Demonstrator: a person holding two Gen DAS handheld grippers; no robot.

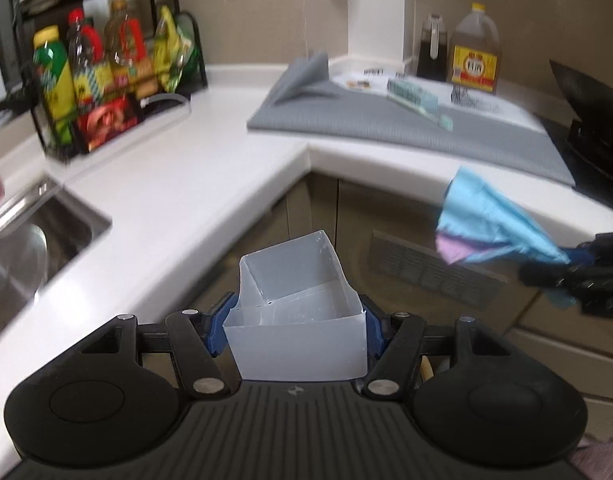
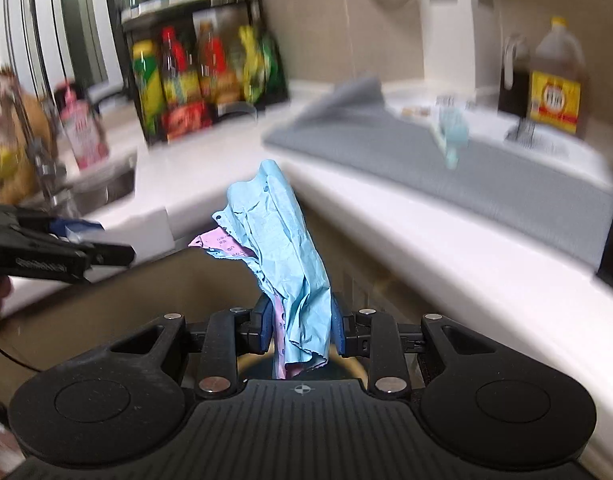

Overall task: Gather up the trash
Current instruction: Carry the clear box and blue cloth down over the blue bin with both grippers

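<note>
Low centre of the left wrist view, the left gripper (image 1: 296,330) has its blue pads clamped on both sides of a translucent white plastic carton (image 1: 298,320), open top facing out, held off the white counter (image 1: 178,200). Centre of the right wrist view, the right gripper (image 2: 302,330) pinches a crumpled blue-and-pink paper wad (image 2: 284,256) standing up between narrow jaws. Upper right, a grey mat (image 2: 486,184) carries what looks like a teal brush (image 2: 450,130), too blurred to confirm.
</note>
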